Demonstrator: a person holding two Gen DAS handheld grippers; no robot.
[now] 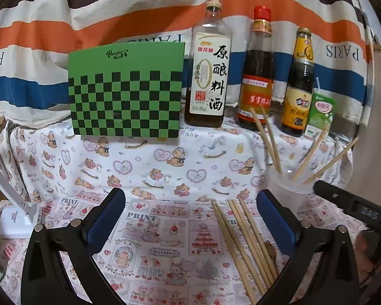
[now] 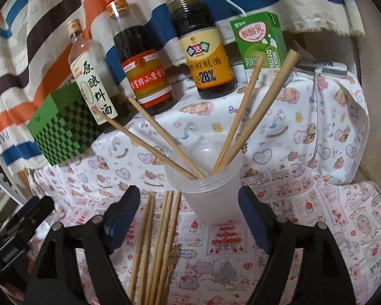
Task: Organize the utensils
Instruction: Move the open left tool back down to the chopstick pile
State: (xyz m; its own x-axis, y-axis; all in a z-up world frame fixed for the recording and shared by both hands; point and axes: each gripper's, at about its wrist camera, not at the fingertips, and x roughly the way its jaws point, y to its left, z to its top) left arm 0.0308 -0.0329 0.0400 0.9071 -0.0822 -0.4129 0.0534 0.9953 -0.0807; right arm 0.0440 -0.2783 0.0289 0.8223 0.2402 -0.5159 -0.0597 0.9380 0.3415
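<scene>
Both claws are hanging spread and empty: left gripper (image 1: pixel 190 218) over bare printed cloth (image 1: pixel 149 167), right gripper (image 2: pixel 189 213) flanking the plastic cup (image 2: pixel 208 190). Four chopsticks (image 2: pixel 162 150) are leaning in it; loose chopsticks (image 1: pixel 243 241) are lying just beside its base.

Left gripper (image 1: pixel 190 218) spread wide, nothing between its pads. Right gripper (image 2: pixel 189 218) likewise parted, tilted downward, gripping nothing.
</scene>
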